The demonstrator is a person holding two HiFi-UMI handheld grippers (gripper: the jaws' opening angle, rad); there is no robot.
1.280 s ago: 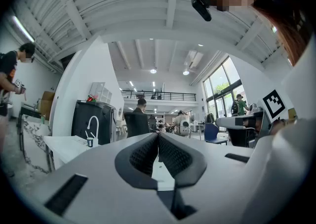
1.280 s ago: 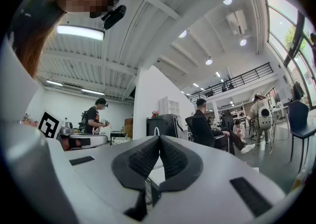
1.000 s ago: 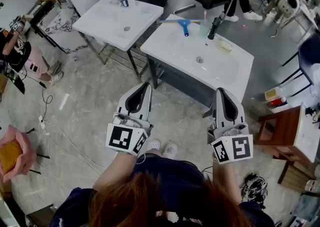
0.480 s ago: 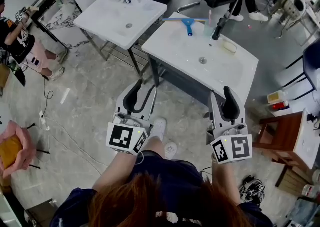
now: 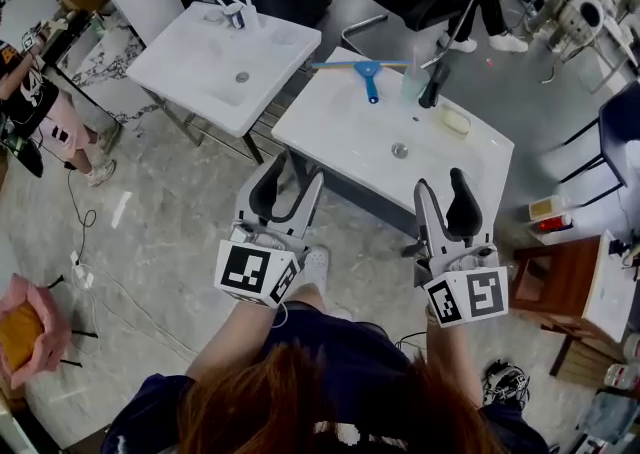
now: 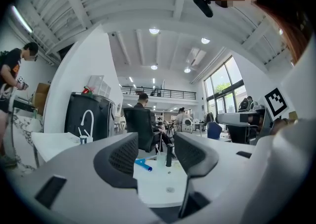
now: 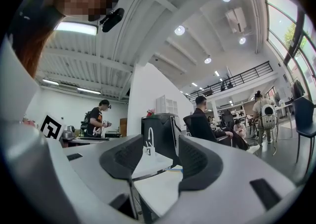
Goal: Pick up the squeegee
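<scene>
Squeegee (image 5: 366, 71) lies on sink (image 5: 335, 132); left tongs (image 5: 294, 178), right tongs (image 5: 441, 188) opening, empty.

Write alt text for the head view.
A person's left gripper and right gripper, fingers opening and empty, hang short of a white sink. A blue squeegee lies at its far edge, near a black tap.

Upper centre of the head view: squeegee (image 5: 367, 69) on the far edge of the table (image 5: 330, 132), cup (image 5: 413, 85) just right of it. To the upper left, second table (image 5: 190, 57). Lower down, before the table's near edge, left tool (image 5: 293, 177) and right tool (image 5: 441, 184), side by side, well apart from the squeegee.
</scene>
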